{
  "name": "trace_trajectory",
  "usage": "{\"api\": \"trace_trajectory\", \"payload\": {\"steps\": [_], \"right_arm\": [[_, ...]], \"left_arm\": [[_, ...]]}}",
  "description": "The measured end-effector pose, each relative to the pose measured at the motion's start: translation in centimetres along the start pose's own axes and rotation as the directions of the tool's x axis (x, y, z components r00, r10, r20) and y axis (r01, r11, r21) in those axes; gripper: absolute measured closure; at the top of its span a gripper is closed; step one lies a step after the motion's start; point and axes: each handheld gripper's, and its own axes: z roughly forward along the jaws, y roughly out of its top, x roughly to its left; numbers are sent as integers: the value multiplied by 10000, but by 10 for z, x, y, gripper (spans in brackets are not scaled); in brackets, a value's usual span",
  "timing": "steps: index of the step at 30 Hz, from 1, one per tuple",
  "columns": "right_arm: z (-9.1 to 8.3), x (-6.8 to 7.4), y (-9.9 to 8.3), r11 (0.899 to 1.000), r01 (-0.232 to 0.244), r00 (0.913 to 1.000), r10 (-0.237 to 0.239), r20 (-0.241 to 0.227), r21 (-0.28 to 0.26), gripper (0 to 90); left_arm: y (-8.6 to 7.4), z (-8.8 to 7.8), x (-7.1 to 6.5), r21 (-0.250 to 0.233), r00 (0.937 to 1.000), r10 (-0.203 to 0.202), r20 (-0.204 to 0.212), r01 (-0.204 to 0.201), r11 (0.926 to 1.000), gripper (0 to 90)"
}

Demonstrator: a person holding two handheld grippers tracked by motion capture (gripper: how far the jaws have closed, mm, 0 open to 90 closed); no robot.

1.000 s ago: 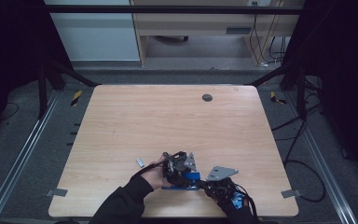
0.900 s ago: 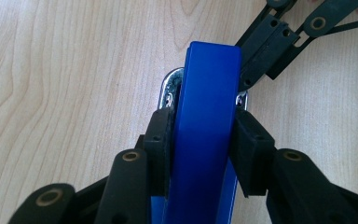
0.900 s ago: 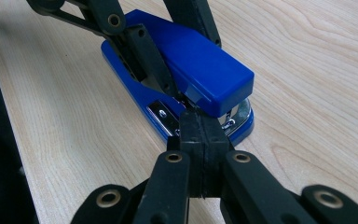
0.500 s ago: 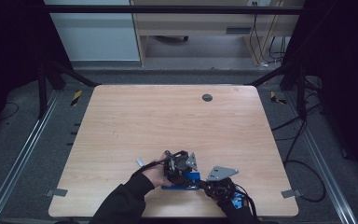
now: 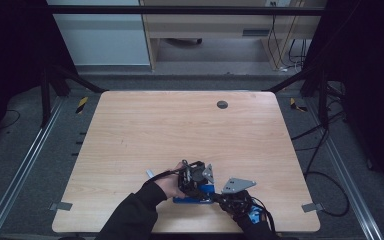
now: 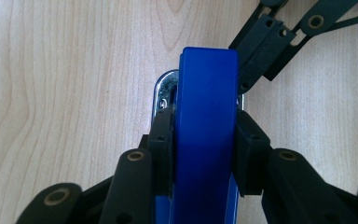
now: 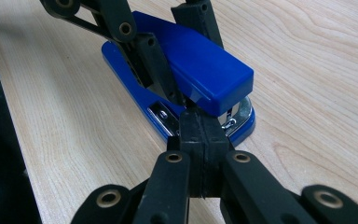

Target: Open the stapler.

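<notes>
One blue stapler (image 7: 186, 70) lies lengthwise along the table's (image 5: 180, 130) near edge; left gripper (image 6: 205, 140) clamps its top, its jaws having just been closing; right gripper (image 7: 199, 140) is fully closed, empty.

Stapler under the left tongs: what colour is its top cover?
Bright blue; the plastic stapler shows it best in the right gripper view.

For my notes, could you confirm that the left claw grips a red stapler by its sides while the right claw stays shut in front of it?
Not quite: the stapler is blue, not red, as the left gripper view shows. The rest holds: the left claw grips it by its sides, its jaws having just been closing, and the right claw is shut in front of it.
</notes>
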Motion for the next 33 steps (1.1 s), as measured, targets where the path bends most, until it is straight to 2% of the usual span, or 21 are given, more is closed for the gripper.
{"api": "trace_trajectory", "payload": {"steps": [6,13,14,22,33], "right_arm": [[0,2,0,10000,-32,9999,31,100,12,900],[0,1,1,10000,-93,9999,93,90,17,900],[0,1,0,9999,-104,9999,104,84,9,900],[0,1,0,9998,-193,9998,193,42,-22,900],[1,1,0,9997,-256,9997,256,31,4,900]], "left_arm": [[0,-1,2,-6,9997,234,78,-234,9997,656],[-1,-2,2,-215,9997,196,142,-193,9996,657],[-1,-1,1,-336,9999,69,150,-64,9994,657],[-4,-2,1,-556,9998,-48,172,57,9984,658],[-8,-2,1,-884,9998,-48,215,66,9961,660]]}}
